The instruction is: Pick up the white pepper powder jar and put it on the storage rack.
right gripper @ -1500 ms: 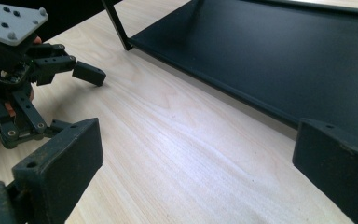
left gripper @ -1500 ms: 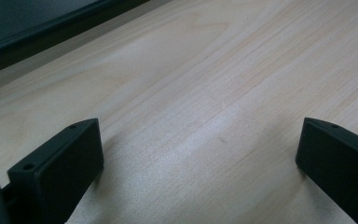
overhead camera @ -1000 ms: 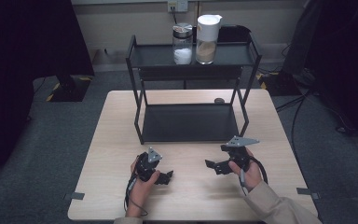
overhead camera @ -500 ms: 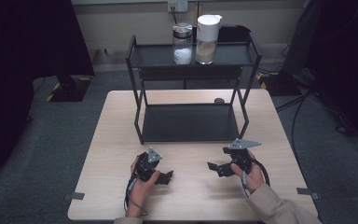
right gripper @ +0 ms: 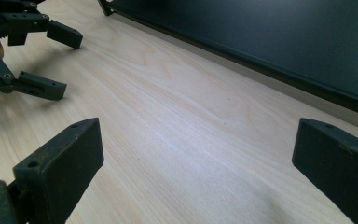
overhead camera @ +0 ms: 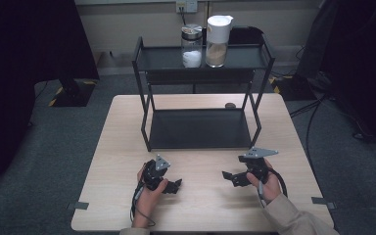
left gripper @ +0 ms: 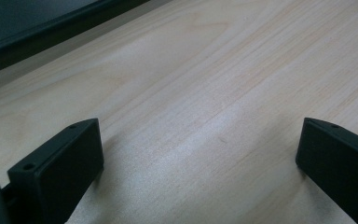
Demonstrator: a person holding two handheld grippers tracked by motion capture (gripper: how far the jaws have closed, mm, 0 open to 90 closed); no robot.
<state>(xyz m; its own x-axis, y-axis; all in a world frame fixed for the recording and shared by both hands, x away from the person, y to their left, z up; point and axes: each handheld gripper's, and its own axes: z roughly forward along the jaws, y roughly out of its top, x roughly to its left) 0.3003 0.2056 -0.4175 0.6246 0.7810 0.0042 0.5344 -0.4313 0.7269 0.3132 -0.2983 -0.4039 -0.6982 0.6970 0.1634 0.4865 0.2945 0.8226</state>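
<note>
While held low over the light wooden table (overhead camera: 293,147), both tools sit in the lower half of the high view.

Left gripper (overhead camera: 176,185): lower centre-left of the high view, gripped by the left hand (overhead camera: 149,193); jaws spread wide, nothing between them; in the left gripper view, bare wood grain between the two black jaws, dark shelf edge across the upper left corner.

Right gripper (overhead camera: 227,176): lower centre-right of the high view, gripped by the right hand (overhead camera: 269,186), beige sleeve (overhead camera: 293,220) at the bottom edge; jaws spread wide, holding nothing; grey three-cornered plate on top; tips pointed towards the left gripper, the two well apart.

Right gripper view: bare tabletop between the jaws; left gripper at upper left with open jaws; dark lower shelf along the upper right.

Black metal two-tier shelf rack (overhead camera: 139,63): centre of the high view, standing on the far half of the table.

Clear glass jar with white powder and metal lid (overhead camera: 192,45): top shelf, upper centre of the frame.

Tall clear container with white cap and tan contents (overhead camera: 217,41): just right of the jar, close beside it; touching or not, cannot tell.

Small dark round object (overhead camera: 230,105): on the table behind the rack, right of centre; too small to identify.

Floor (overhead camera: 39,147): grey carpet around the table.
</note>
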